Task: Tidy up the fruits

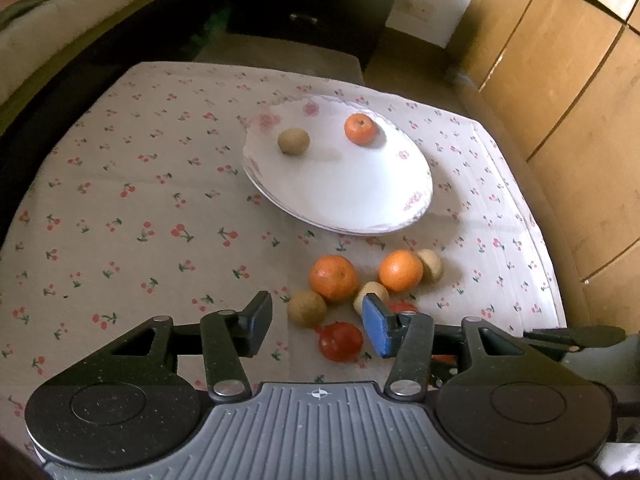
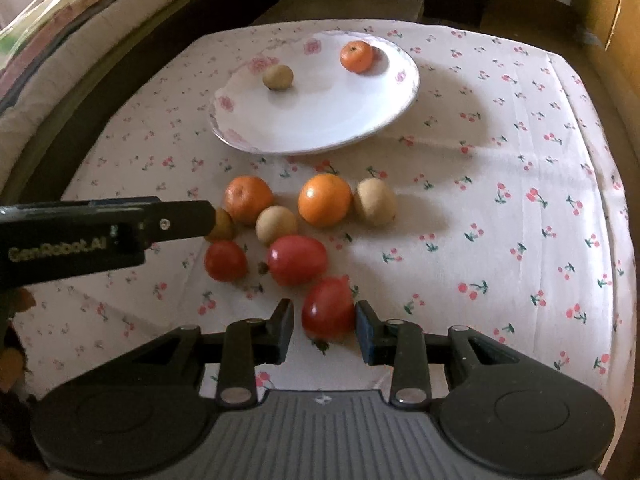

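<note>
A white plate (image 1: pixel 360 192) (image 2: pixel 320 120) holds one orange (image 1: pixel 361 128) (image 2: pixel 357 56) and one brown fruit (image 1: pixel 293 141) (image 2: pixel 277 77). On the cloth lie two oranges (image 2: pixel 248 199) (image 2: pixel 325 199), several brown fruits (image 2: pixel 375 201) and three red fruits (image 2: pixel 297 259). My left gripper (image 1: pixel 316 330) is open above a red fruit (image 1: pixel 341 341) and a brown fruit (image 1: pixel 306 308). My right gripper (image 2: pixel 325 330) is open, with its fingers on either side of the nearest red fruit (image 2: pixel 329 309); the right pad is close to it or touching it. The left gripper also shows in the right wrist view (image 2: pixel 180 220).
The table carries a white cherry-print cloth (image 2: pixel 500 220). Wooden cabinet doors (image 1: pixel 568 80) stand to the right. A dark drawer unit (image 1: pixel 312 0) is behind the table. A cushioned seat (image 2: pixel 60 60) runs along the left.
</note>
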### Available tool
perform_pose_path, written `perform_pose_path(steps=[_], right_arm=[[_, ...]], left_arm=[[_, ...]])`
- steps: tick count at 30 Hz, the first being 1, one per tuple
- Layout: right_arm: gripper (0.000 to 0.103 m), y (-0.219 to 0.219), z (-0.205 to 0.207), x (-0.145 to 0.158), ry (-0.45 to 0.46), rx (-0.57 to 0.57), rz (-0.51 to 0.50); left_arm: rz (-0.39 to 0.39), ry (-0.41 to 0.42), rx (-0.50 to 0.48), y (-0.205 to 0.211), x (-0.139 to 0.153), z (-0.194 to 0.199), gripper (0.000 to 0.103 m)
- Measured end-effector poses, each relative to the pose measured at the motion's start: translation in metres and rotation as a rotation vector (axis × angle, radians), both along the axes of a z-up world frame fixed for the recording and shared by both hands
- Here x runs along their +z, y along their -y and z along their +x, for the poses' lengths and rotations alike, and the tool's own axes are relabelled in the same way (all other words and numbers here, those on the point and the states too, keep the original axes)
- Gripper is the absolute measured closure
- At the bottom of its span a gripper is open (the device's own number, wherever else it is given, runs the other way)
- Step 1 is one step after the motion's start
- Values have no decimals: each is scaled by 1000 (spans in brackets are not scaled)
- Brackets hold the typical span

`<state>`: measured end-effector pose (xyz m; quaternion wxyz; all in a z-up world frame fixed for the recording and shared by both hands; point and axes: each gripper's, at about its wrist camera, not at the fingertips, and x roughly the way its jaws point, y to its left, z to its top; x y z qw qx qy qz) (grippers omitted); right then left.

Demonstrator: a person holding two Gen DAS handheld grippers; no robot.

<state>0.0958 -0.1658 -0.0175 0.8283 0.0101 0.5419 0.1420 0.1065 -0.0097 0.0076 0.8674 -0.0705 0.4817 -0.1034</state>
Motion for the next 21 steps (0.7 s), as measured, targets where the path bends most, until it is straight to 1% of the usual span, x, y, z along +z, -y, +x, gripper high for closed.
perform_pose_path(steps=[1, 4, 8, 11, 16, 18, 21], right_arm=[[69, -1, 0, 0, 3, 9, -8], [73, -4, -2, 2, 7, 32, -18], [74, -2, -5, 5, 10, 41, -22], [74, 5, -6, 7, 9, 27, -18], [74, 16, -7, 7, 3, -1, -12], [74, 20, -7, 7, 0, -10, -4], [74, 22, -8, 7, -3, -17, 3]], left_arm=[[-1, -3, -6, 1, 0, 0, 44], [5, -14, -25, 7, -4, -2, 44], [4, -40, -41, 10, -11, -3, 45], [-2, -53, -52, 14, -14, -2, 47], [4, -88, -70, 20, -23, 1, 52], [14, -97, -69, 23, -28, 2, 56], [14, -93, -55, 24, -29, 5, 58]])
